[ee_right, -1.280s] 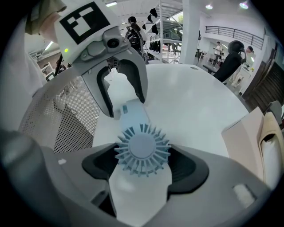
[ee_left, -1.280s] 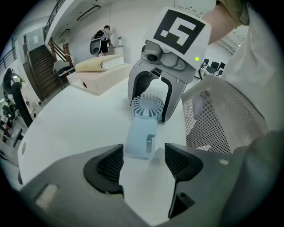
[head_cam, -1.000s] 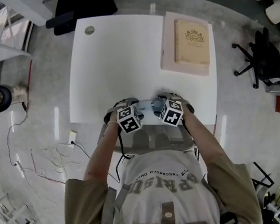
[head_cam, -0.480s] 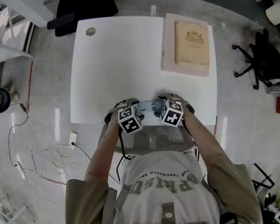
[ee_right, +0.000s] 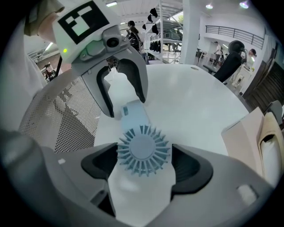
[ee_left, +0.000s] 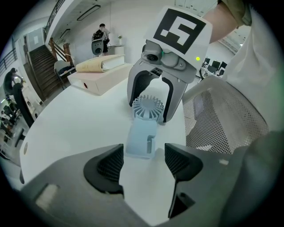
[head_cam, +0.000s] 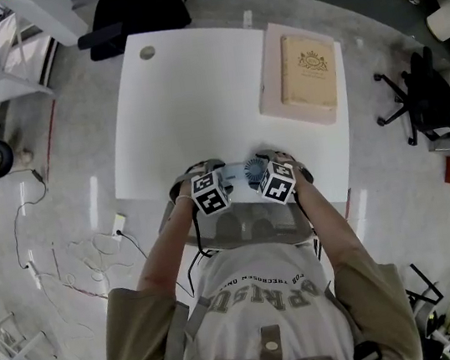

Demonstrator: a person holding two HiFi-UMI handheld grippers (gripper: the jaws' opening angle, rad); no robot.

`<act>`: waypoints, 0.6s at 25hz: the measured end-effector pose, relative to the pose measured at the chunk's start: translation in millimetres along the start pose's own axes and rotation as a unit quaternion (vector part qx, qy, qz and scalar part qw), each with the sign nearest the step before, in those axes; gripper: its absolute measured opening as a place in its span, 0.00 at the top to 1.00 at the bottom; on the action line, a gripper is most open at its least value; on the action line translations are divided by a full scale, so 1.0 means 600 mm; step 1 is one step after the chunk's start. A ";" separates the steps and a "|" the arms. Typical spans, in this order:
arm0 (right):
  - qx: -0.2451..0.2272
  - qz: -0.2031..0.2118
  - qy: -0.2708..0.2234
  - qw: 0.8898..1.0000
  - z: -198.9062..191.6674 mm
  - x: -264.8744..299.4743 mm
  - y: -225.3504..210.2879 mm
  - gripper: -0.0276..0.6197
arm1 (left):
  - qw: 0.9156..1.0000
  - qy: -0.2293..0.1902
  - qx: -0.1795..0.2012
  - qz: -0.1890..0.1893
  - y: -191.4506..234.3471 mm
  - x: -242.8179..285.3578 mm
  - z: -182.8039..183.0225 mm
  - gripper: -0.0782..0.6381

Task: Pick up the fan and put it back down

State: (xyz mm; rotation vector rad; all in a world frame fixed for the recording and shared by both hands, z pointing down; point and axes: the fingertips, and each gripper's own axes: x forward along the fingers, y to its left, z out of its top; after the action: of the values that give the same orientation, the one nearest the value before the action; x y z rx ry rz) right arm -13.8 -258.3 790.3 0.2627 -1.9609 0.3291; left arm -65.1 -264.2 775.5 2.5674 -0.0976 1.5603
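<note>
One light-blue handheld fan (ee_right: 143, 150) lay on your white worktop (head_cam: 186, 96). Your right tool (ee_right: 144, 164) was released, jaws straddling the fan head. Your left tool (ee_left: 144, 155) was released, empty, just short of its handle.

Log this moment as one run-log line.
fan: lying on table | left gripper: open, handle end just ahead | right gripper: open around fan head

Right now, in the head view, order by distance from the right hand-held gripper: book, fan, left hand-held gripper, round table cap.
1. Fan, between the jaws of the right hand-held gripper.
2. Left hand-held gripper, facing it.
3. Book, far right.
4. Round table cap, far left corner.
</note>
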 end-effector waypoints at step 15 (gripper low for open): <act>0.102 -0.014 -0.088 0.991 0.020 -0.077 -0.003 0.40 | 0.998 -0.030 -0.030 0.053 -0.008 -0.046 0.007 0.47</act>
State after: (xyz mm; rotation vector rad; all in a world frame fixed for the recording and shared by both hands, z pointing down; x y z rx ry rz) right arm -5.1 -262.3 743.8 0.4639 -2.0962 0.5037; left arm -73.3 -260.8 748.8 2.6022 -0.2876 1.4900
